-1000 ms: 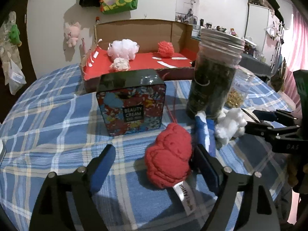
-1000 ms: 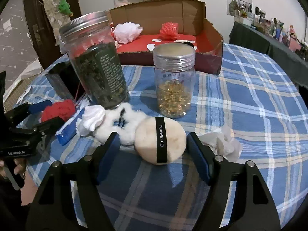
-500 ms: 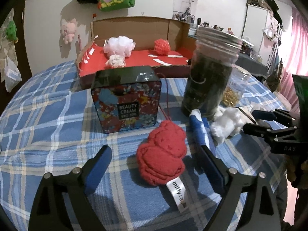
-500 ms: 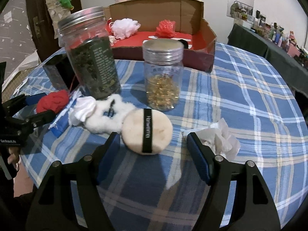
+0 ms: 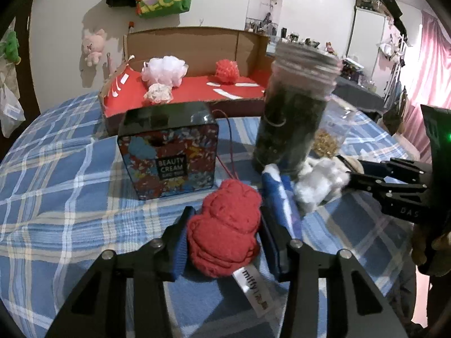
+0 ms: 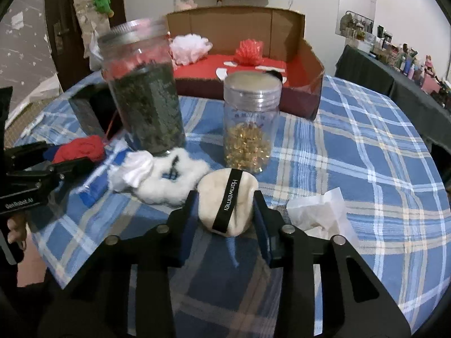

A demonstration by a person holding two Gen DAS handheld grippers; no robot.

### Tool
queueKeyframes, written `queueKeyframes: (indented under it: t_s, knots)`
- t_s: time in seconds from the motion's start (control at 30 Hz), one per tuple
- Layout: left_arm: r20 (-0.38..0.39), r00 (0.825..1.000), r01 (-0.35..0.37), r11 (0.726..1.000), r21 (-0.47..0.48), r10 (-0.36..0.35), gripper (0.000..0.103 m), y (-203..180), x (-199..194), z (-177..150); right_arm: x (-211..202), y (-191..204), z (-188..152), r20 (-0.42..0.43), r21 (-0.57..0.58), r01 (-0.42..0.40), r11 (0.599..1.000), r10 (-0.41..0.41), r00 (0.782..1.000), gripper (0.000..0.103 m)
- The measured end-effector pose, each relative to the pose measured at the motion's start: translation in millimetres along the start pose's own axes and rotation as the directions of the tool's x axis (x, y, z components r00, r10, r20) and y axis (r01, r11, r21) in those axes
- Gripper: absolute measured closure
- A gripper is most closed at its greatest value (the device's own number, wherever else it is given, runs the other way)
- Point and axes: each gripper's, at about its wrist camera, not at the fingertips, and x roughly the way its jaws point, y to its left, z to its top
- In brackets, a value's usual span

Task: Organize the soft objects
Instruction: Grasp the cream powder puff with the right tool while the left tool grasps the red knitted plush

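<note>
between the blue pads of the left gripper, seen from the left wrist, sits a red knitted toy on the checked tablecloth; the jaws have just been closing and now press it on both sides, so the grip is across its middle, which looks like the right place to hold it. it is lumpy, woolly and surely light, likely to squash rather than slip, with a white label trailing toward the camera and a thin red cord running back past the printed tin. beyond stand a dark jar and the cardboard box with red lining, where puffs already lie. from the right wrist, the right gripper has just been closing too and clamps a cream powder puff by its edges, its flanks bulging a little between the pads. the puff is round, soft and springy, with a black band printed in white across it; too hard a squeeze would likely fold it. it rests on the cloth just in front of the small jar of yellow beads, beside white fluff and crumpled tissue.
</note>
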Motion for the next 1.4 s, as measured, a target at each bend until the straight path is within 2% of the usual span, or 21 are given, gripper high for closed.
queueKeyframes:
  t_s: [0.3, 0.77, 1.07, 1.4]
  knots:
    - [0.063, 0.998, 0.019, 1.0, 0.003, -0.019, 0.056, -9, -26, 5, -27, 11, 2, 0.062, -0.001, -0.005, 1.0, 0.005, 0.998, 0.068]
    - [0.074, 0.997, 0.011, 1.0, -0.01, -0.01, 0.056, -8, -34, 7, -33, 7, -1, 0.056, 0.015, -0.009, 1.0, 0.009, 0.998, 0.068]
    - [0.065, 0.997, -0.033, 0.997, -0.065, 0.037, 0.056, 23, -46, -1, -39, -12, -1, 0.052, 0.048, 0.015, 0.999, -0.018, 0.999, 0.068]
    - [0.03, 0.987, -0.15, 0.975, -0.165, 0.157, 0.056, 82, -50, -3, -34, -33, 15, 0.039, 0.063, 0.058, 0.996, -0.061, 0.997, 0.068]
